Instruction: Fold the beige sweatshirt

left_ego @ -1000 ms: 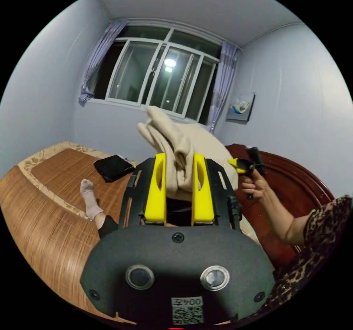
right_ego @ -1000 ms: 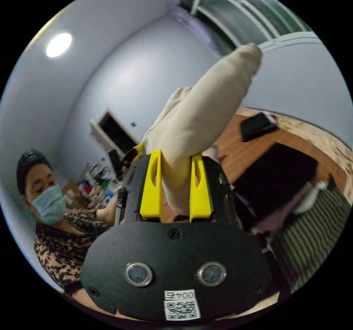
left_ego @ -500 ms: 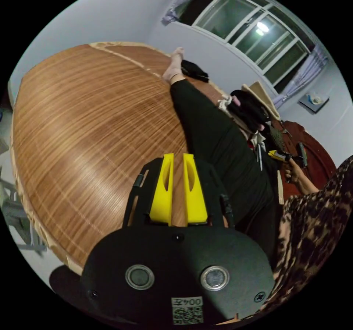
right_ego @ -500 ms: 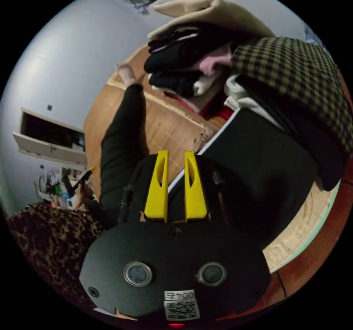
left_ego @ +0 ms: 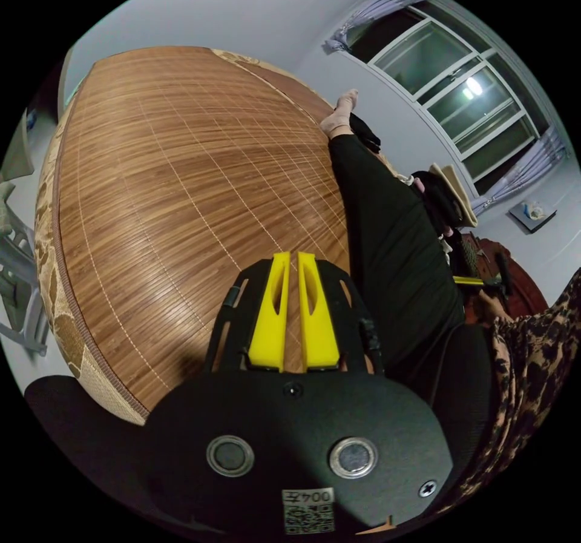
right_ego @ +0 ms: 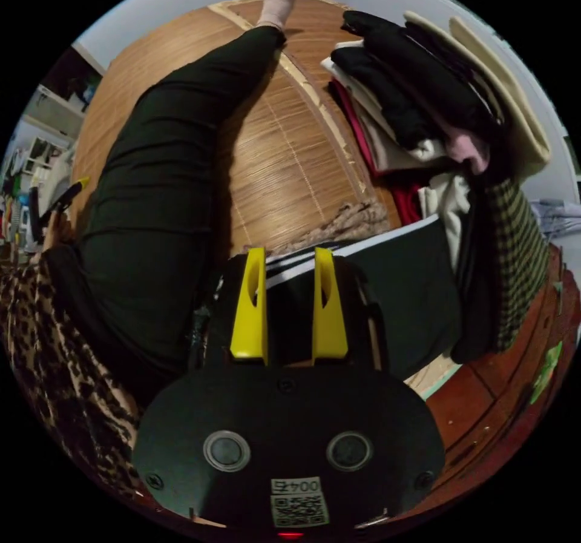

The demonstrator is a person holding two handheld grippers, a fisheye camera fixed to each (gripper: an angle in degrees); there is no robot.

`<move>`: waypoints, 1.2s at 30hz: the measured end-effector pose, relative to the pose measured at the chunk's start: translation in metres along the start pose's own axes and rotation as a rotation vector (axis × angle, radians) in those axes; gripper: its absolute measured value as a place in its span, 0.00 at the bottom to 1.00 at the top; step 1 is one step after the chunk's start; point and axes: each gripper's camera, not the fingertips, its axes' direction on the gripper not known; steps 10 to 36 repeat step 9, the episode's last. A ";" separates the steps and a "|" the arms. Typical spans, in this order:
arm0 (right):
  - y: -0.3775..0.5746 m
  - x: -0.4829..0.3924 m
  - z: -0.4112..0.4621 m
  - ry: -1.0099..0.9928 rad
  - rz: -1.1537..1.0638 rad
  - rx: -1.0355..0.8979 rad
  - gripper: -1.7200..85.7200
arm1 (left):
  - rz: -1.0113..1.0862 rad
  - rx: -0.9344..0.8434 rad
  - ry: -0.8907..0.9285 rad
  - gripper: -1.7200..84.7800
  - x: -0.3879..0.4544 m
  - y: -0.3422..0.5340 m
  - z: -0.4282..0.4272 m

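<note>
We see our left gripper (left_ego: 289, 261) with its yellow jaws nearly together, a thin slit between them, nothing gripped. Our right gripper (right_ego: 289, 258) has its jaws apart, empty too. A black-clad leg (right_ego: 163, 161) stretches away to its left, ending in a socked foot (right_ego: 275, 5).

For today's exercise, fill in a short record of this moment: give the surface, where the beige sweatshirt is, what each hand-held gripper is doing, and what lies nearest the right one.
Surface: bamboo mat on a bed.
Beige sweatshirt: folded, on top of the clothes pile.
Left hand-held gripper: jaws nearly together, nothing between them, over bare mat.
Right hand-held gripper: jaws apart, empty, over a dark folded garment with white stripes.
Person: black-trousered leg stretched along the mat.
Task state: sweatshirt looks folded and put away.
</note>
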 end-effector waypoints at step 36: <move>-0.082 0.039 0.070 0.127 0.182 -0.278 0.22 | -0.039 0.028 0.009 0.04 -0.026 0.014 -0.013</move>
